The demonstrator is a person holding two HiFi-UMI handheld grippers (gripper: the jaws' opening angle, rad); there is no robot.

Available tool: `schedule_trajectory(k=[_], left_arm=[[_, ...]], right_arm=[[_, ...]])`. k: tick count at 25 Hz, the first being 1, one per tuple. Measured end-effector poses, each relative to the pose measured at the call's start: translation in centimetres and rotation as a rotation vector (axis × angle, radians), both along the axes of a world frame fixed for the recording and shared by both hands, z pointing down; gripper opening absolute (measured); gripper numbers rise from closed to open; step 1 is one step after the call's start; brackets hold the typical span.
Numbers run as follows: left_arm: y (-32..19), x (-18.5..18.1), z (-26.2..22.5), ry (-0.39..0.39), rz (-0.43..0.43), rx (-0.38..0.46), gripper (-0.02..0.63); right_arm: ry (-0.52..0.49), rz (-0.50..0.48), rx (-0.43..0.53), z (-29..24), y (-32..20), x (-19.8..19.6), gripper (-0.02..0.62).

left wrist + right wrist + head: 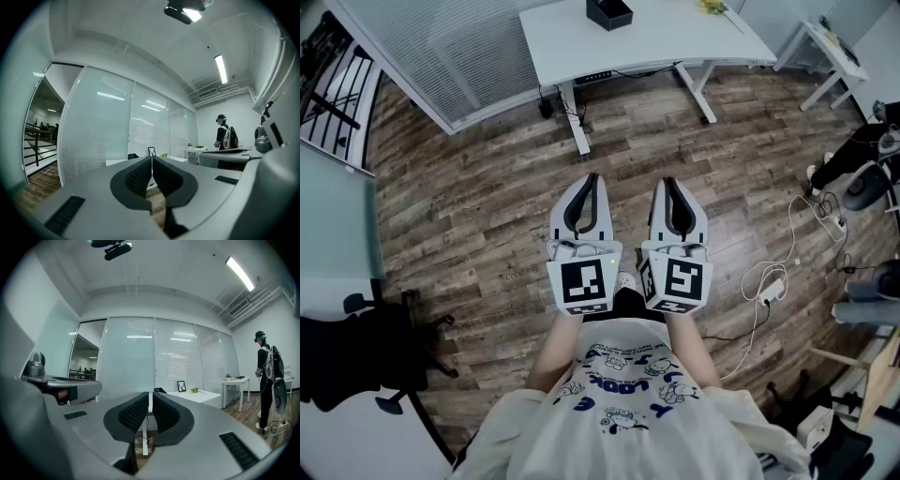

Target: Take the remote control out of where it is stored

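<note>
No remote control shows in any view. My left gripper (589, 180) and right gripper (667, 184) are held side by side in front of the person's body, above the wood floor, both pointing toward a white desk (675, 42). Each is shut with nothing between its jaws. In the left gripper view the left gripper (152, 159) has its ribbed pads pressed together. The right gripper (151, 393) looks the same in its own view. A black box (609, 13) stands on the desk beside a small picture frame (181, 386).
A glass wall with blinds (459, 56) runs behind the desk. A white side table (825, 52) stands at the far right. Cables and a power strip (769, 286) lie on the floor at right. A black office chair (366, 361) is at lower left. Another person (268, 380) stands at right.
</note>
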State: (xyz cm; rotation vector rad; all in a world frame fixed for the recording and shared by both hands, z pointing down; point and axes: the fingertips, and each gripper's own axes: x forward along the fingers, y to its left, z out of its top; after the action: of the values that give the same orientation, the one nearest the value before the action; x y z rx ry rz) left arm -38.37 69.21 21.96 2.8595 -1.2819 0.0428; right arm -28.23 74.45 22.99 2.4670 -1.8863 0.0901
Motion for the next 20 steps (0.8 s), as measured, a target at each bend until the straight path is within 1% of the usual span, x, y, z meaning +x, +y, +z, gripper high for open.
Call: schedule_trajectory(k=[10, 15, 20], left_arm=[[-0.4, 1.1, 0.1, -0.004, 0.008, 0.001, 0.017], [-1.2, 2.4, 0.6, -0.012, 0.004, -0.002, 0.017], [-2.5, 4.3, 0.8, -0.016, -0.012, -0.004, 0.017]], right_arm=[[-0.011, 0.002, 0.005, 0.1, -0.4, 1.0, 0.048], [-0.034, 0.000, 0.009, 0.6, -1.2, 2.4, 0.048], [-0.032, -0.016, 0.004, 0.7, -2.6, 4.4, 0.049]])
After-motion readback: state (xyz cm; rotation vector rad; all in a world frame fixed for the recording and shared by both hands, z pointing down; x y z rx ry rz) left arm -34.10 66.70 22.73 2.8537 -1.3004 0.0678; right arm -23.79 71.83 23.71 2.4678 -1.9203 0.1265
